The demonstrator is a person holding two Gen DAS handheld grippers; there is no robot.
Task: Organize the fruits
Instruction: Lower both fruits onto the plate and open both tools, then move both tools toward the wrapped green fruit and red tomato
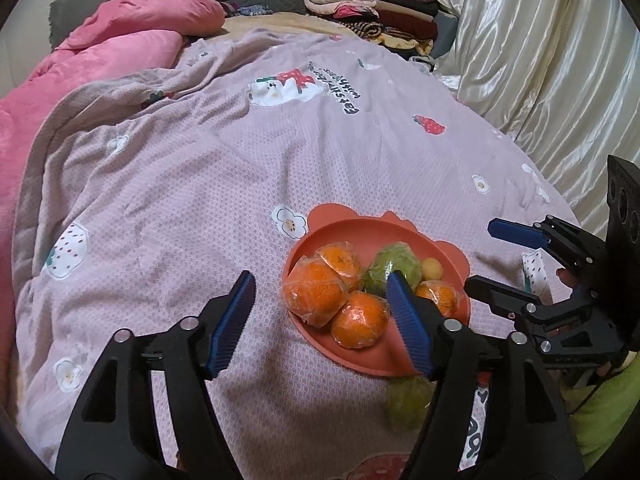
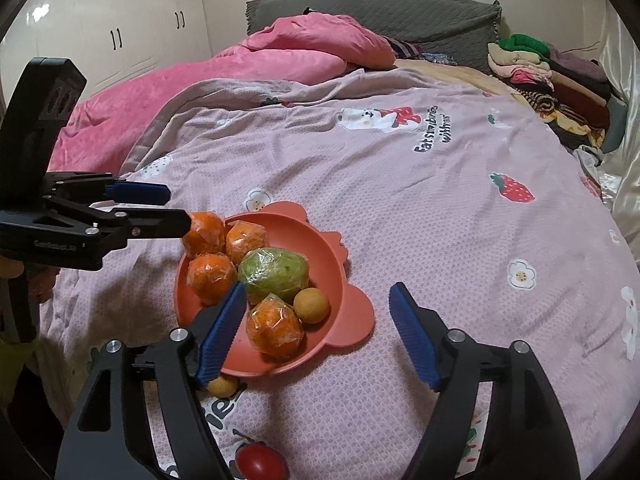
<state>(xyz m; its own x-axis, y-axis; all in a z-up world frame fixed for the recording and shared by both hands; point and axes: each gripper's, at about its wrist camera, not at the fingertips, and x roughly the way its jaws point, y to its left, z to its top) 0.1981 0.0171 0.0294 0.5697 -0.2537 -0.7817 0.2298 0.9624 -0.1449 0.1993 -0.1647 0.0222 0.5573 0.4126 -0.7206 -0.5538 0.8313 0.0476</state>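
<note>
**Orange plate, six fruits loaded**

Orange and bear-eared, the silicone plate (image 2: 352, 316) sits on the pink quilt (image 2: 440, 220) near the bed's near edge. It carries four film-wrapped oranges (image 2: 274, 328), one wrapped green fruit (image 2: 274, 274) and one small yellow-brown fruit (image 2: 311, 305). Off the plate lie another yellow-brown fruit (image 2: 223, 386), a red tomato (image 2: 260, 462) and a second green fruit (image 1: 408, 400). Left gripper (image 1: 320, 296) and right gripper (image 2: 318, 304) both stand wide, holding nothing.

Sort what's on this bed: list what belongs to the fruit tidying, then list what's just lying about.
Job: orange plate, wrapped oranges, green fruit, small yellow fruits, red fruit off the plate.

Lying about: pink quilt, folded clothes pile, printed blanket.
</note>
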